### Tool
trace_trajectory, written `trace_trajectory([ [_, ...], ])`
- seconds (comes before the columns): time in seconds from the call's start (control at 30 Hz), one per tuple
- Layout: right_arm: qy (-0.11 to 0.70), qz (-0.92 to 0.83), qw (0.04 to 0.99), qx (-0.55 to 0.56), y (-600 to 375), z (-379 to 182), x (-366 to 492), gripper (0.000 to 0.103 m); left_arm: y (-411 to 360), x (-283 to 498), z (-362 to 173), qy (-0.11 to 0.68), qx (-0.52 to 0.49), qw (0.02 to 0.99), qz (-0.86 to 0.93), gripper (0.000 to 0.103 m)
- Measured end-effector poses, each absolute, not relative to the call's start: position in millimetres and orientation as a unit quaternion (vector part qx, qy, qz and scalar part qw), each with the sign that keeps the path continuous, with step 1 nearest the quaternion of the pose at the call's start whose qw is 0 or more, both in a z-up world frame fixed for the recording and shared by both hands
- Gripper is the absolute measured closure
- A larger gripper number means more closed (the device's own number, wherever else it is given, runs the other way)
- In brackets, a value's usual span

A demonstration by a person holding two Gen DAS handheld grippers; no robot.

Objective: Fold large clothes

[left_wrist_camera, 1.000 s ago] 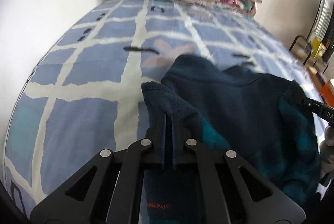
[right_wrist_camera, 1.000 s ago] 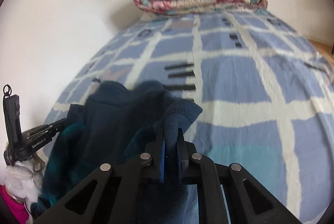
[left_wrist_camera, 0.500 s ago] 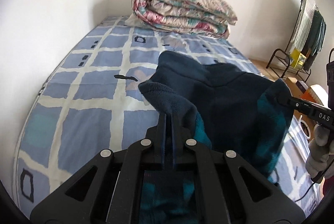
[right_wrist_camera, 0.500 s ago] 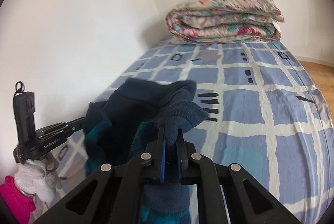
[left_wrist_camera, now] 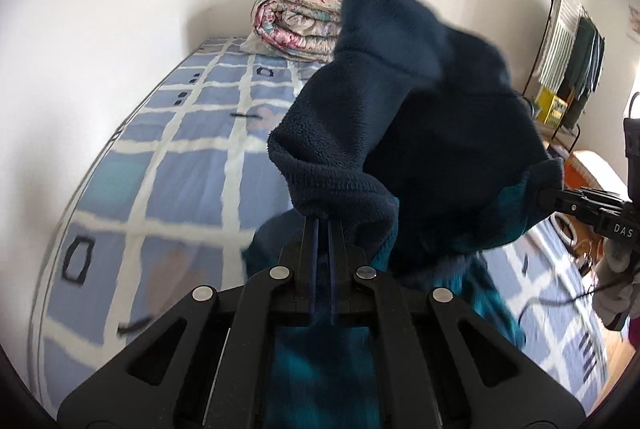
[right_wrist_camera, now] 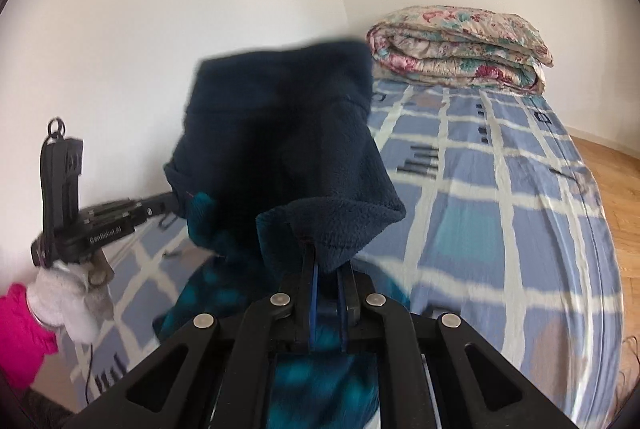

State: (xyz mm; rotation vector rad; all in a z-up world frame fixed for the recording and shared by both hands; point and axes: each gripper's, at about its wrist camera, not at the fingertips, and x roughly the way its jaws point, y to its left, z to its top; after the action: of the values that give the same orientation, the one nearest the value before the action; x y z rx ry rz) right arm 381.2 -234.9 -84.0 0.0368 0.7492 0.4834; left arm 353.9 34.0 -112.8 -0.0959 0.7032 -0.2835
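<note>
Our left gripper and right gripper each pinch the fleece tight — it hangs above the bed.

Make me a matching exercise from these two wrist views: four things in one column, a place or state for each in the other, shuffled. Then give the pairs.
Things:
1. dark blue fleece garment
2. floral quilt
3. left tongs
4. clothes rack

Places or states:
A. folded at the far end of the bed
B. standing on the floor beside the bed
C. held up off the bed at two corners
D. shut on a fleece corner

Pairs: 1-C, 2-A, 3-D, 4-B
</note>
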Motion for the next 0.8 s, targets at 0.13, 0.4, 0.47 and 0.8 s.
trace_trajectory([
  [0.13,0.374,0.227,0.899,0.009,-238,-97,337,0.098,40,317,-122,0.354,-0.029,0.926,-0.128,0.101],
  [0.4,0.403,0.212,0.889,-0.048,-237,-107,245,0.084,64,223,-146,0.412,0.019,0.903,-0.123,0.101],
  [0.47,0.394,0.212,0.893,-0.036,-248,-96,223,0.082,79,204,-141,0.412,-0.003,0.904,-0.115,0.101],
  [0.8,0.366,0.233,0.891,0.136,-290,-41,144,0.067,127,163,-102,0.387,-0.145,0.905,-0.103,0.056],
])
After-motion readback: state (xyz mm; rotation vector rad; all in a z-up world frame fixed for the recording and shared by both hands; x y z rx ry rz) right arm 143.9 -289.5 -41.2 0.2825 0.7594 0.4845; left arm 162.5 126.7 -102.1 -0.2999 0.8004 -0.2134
